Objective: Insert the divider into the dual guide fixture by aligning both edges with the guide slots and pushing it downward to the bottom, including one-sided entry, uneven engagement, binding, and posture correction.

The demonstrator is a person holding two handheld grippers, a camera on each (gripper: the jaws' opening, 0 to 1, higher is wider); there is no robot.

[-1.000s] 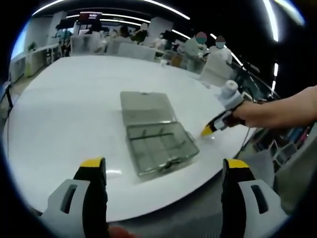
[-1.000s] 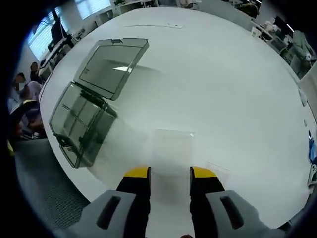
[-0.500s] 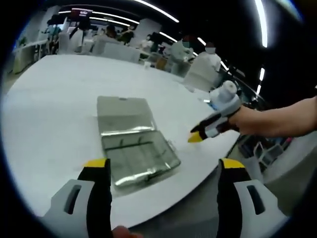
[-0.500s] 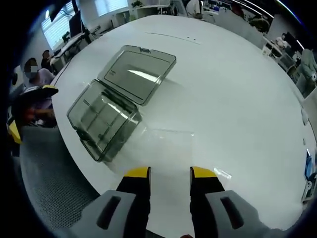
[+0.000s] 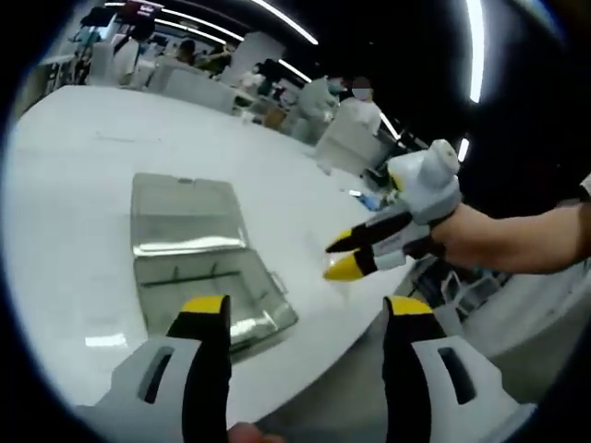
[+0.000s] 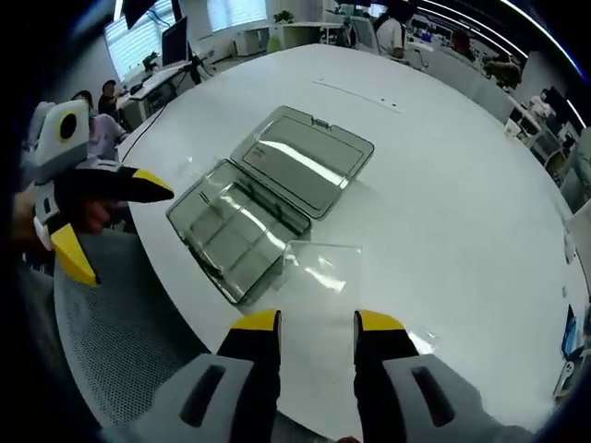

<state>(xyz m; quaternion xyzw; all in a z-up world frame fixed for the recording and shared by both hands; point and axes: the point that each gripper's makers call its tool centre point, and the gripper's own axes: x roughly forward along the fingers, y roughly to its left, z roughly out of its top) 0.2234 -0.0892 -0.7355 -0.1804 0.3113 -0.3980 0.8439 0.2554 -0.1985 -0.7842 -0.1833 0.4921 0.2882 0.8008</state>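
Lifted clear of the bench since a second ago, the right tongs (image 6: 316, 321) now carry a clear divider sheet (image 6: 321, 268), pinched by its near edge between jaws that stand close together; the sheet juts forward from the tips and its far edge hangs just over the near corner of the open box (image 6: 242, 228). That box, a smoky clear tray with its lid (image 6: 302, 161) folded flat behind it, has drawn nearer in both views as the hands closed in. The left tongs (image 5: 300, 309) are spread wide and hold nothing, with the box just ahead of the left jaw; seen from the right gripper view they hover off the bench edge, to the left of the box. Judging from this, the pick-up is done and the approach is under way, but the divider is not yet in any slot: it sits tilted and off to one side of the tray, so it must be turned upright and squared to the inner ribs before pushing down. The guide slots themselves are too faint to make out. The white bench (image 6: 443, 175) is bare all round the box, which lies close to the near rim, so there is free room beyond and to the right, less on the near side.
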